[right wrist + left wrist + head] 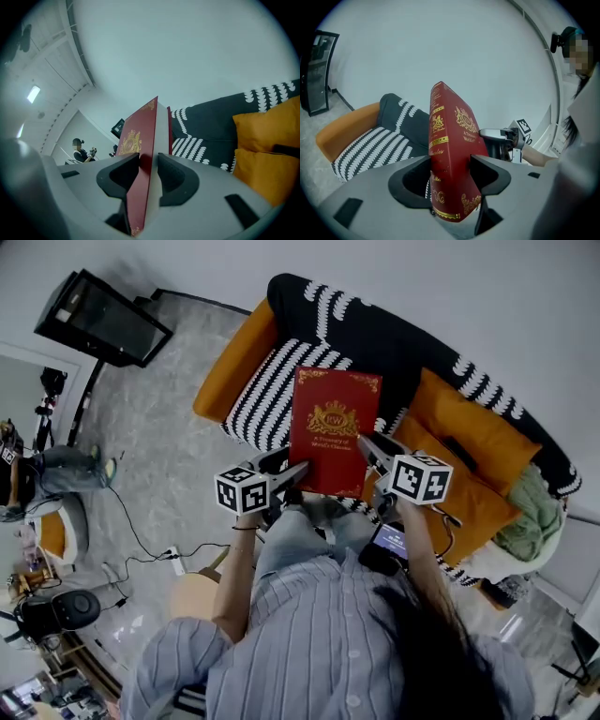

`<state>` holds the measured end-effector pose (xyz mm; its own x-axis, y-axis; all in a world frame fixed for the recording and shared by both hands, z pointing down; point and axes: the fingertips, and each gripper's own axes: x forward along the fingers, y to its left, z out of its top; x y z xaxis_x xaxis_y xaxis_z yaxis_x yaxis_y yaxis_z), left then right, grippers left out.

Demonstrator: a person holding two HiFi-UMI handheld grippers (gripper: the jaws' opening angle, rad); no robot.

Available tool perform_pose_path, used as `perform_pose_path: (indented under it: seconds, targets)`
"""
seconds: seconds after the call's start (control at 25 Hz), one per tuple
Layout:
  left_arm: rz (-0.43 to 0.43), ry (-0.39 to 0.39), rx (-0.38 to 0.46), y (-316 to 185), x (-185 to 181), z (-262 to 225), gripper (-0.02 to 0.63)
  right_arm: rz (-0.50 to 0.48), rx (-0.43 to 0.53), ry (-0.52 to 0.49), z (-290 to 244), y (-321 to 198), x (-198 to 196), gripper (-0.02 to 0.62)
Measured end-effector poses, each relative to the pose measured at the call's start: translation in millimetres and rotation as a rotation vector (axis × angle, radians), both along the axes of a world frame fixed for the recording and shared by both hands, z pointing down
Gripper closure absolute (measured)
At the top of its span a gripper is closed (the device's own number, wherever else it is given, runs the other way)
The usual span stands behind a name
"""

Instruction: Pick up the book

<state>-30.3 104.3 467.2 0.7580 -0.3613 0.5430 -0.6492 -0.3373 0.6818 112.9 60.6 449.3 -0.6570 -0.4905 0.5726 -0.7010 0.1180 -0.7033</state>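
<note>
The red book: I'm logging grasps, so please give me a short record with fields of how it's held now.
book: red book, gold crest, front cover toward the head view
left gripper: left gripper, jaws shut on the spine side
right gripper: right gripper, jaws shut on the page-edge side
support: carried by both grippers, apparently clear of the sofa
nearby: orange cushion on the sofa
</note>
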Motion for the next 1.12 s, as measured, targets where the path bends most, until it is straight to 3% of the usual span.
perform_pose_path:
  seconds: [0.48,1.12]
  targets:
    - [-0.043,0.004,0.020,11.9,-40.7,0.7,0.333,-0.028,0.013,-0.007,2.4,7.2,-41.5,0.462]
    - [-0.038,0.042,0.033,100.1,-192.9,-10.3,0.333,-0.005,0.002,0.050,-12.5,98.9,-192.9,0.462]
